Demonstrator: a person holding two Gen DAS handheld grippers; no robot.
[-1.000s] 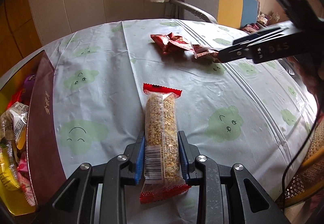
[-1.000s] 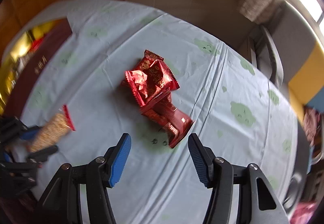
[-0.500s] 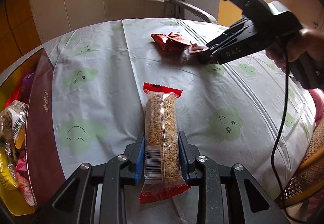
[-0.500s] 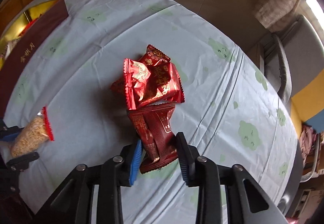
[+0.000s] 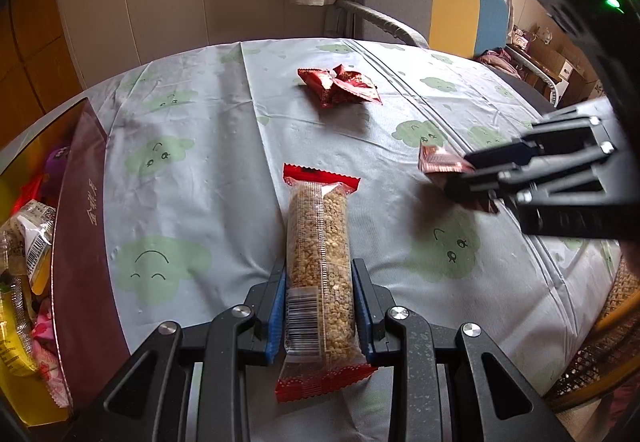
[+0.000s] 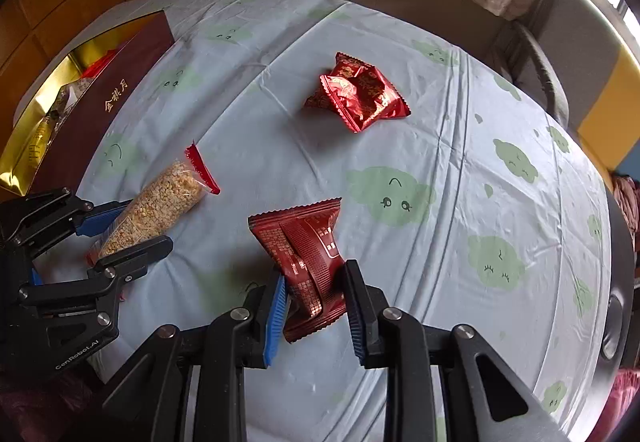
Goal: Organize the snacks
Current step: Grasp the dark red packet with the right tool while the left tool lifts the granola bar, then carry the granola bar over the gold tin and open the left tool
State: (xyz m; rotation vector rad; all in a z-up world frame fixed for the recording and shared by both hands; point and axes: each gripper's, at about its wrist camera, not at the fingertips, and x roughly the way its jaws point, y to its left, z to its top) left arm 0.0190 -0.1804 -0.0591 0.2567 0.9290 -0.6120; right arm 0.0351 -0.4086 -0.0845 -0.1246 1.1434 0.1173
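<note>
The long clear snack bar [image 5: 319, 262] was full of little golden grains, with red ends; it lay flat on the table, squeezed at its near end; the dark red snack pack [image 6: 308, 258] was pinched at its lower part and looked a bit crumpled; two shiny red packs [image 6: 360, 94] lay in a small pile farther off; the dark red box [image 6: 100, 106] held more snacks at the table's edge.

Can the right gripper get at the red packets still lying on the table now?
Probably not yet: the right gripper is shut on a dark red packet. The path across the tablecloth to the red packets looks free, but its jaws are occupied.
</note>
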